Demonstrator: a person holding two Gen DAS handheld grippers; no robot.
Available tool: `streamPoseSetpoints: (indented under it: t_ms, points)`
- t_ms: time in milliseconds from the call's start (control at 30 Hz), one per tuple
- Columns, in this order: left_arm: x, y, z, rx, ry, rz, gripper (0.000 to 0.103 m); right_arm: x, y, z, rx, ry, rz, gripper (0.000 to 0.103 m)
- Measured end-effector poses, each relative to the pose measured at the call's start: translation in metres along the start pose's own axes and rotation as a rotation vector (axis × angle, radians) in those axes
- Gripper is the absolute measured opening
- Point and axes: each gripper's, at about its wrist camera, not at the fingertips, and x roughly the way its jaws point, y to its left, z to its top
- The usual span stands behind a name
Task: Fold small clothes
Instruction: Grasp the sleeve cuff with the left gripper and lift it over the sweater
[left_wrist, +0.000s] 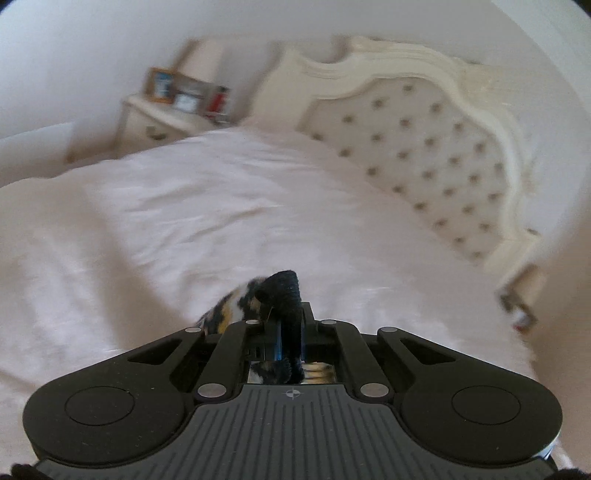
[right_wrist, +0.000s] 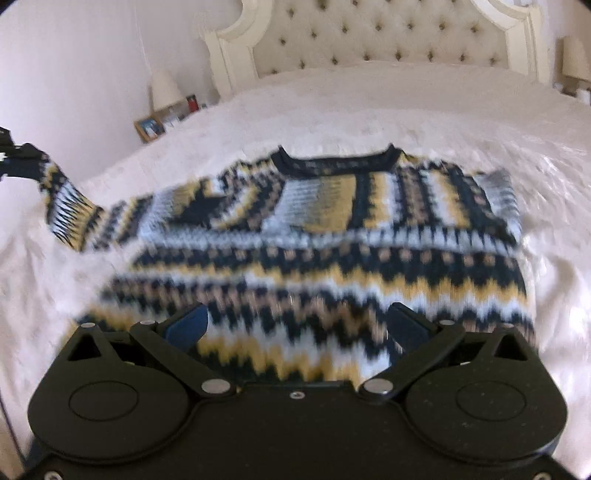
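A small knitted sweater (right_wrist: 325, 251) with navy, yellow, white and tan zigzag bands lies flat on the bed, collar toward the headboard. Its right sleeve is folded over the chest. My left gripper (left_wrist: 290, 314) is shut on the navy cuff of the left sleeve (left_wrist: 284, 291) and holds it lifted off the bed. That gripper (right_wrist: 18, 162) also shows at the left edge of the right wrist view with the sleeve (right_wrist: 70, 199) stretched up to it. My right gripper (right_wrist: 295, 325) is open and empty, just above the sweater's lower hem.
A pale pink bedspread (left_wrist: 221, 206) covers the bed. A cream tufted headboard (right_wrist: 384, 37) stands at the far end. A nightstand (left_wrist: 162, 118) with picture frames and a lamp (right_wrist: 166, 90) is beside the bed. A second lamp (right_wrist: 574, 59) stands at far right.
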Motion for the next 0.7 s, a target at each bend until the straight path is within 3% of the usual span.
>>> streamPoseSetpoints:
  t_ms: [133,333,433,567,700]
  points:
    - [0.006,-0.040,0.007,0.021,0.019,-0.081,0.008,0.003,-0.019,0.028,0.015,0.001,0.070,0.103]
    - [0.020,-0.104,0.008,0.086,0.059,-0.192,0.008,0.018,-0.047,0.034,-0.088,-0.074,0.033,0.103]
    - [0.031,-0.137,0.003,0.114,0.095,-0.247,0.008,0.026,-0.067,0.019,-0.027,-0.083,0.008,0.103]
    - [0.053,-0.184,-0.009,0.169,0.133,-0.319,0.008,0.032,-0.086,0.013,0.041,-0.032,-0.001,0.103]
    - [0.080,-0.224,-0.029,0.210,0.182,-0.383,0.008,0.022,-0.095,0.024,0.061,-0.078,-0.019,0.103]
